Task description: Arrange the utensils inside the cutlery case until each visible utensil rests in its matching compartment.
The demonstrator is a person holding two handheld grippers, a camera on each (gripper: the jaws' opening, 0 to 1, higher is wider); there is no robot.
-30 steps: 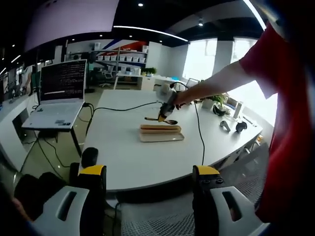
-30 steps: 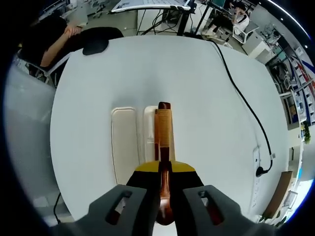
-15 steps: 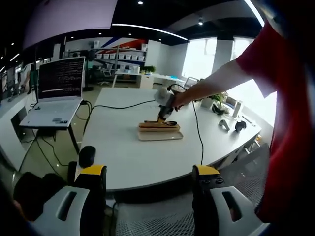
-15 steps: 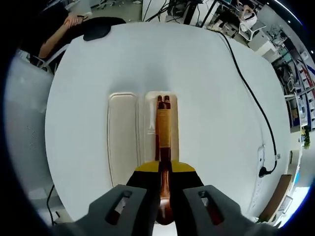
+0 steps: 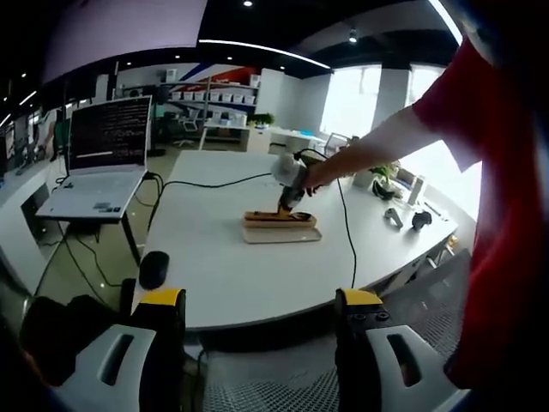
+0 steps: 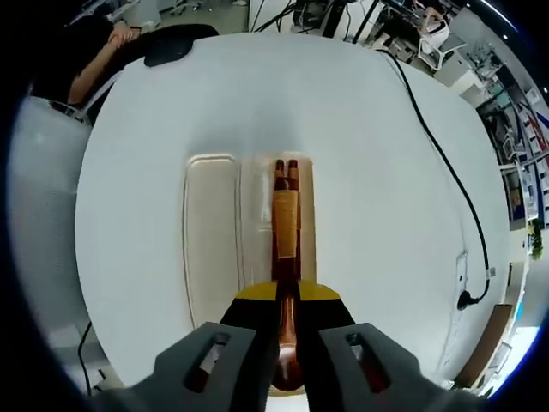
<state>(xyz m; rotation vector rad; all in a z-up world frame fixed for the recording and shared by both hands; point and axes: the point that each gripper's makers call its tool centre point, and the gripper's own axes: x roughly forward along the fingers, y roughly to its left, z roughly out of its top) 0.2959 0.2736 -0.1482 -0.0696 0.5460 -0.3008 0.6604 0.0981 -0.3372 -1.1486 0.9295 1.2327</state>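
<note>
No writing I can read. In the right gripper view, my right gripper (image 6: 287, 296) pinches a wooden utensil (image 6: 286, 225) over the cutlery case (image 6: 210, 232), lower than a second ago. The left gripper view shows my left gripper (image 5: 257, 313) spread, off the desk's (image 5: 214, 257) near edge, beside a laptop (image 5: 99, 163).

A cream cutlery case (image 6: 210, 232) lies open mid-worktop, well clear of its edges. A brown wooden utensil (image 6: 286, 225) lies lengthwise over its right compartment.
</note>
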